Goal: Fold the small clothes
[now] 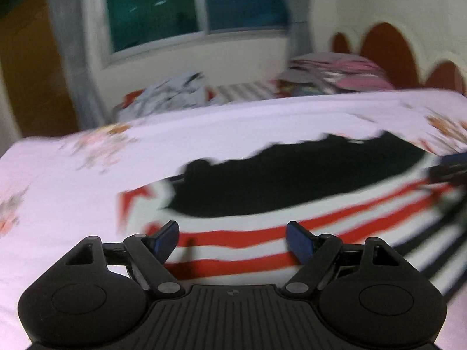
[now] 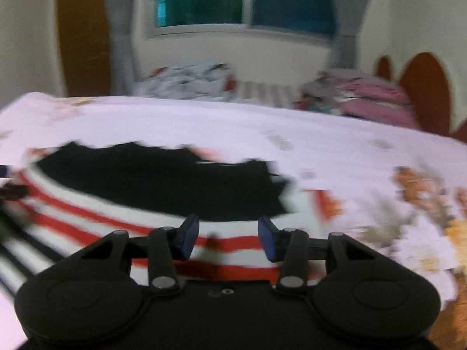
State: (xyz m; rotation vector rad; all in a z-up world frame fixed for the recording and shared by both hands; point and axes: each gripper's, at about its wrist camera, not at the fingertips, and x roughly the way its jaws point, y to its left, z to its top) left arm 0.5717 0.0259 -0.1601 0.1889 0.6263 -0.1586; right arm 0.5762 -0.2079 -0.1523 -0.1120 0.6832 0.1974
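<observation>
Lying spread on a pale pink floral bedsheet (image 1: 73, 180) is a small garment with a black upper panel and red-and-white stripes (image 1: 248, 233). The left gripper (image 1: 232, 240) hovers over its striped part, blue-padded fingers spread wide, holding nothing. The right gripper (image 2: 228, 237) hovers over the same stripes, also spread and empty. Both views are motion-blurred. Heaps of other clothes (image 2: 192, 83) sit beyond, below a window (image 2: 242, 0).

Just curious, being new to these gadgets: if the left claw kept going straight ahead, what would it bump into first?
Probably the striped garment lying on the bed; the open left claw points at its red stripes. Blur hides the distance.
</observation>
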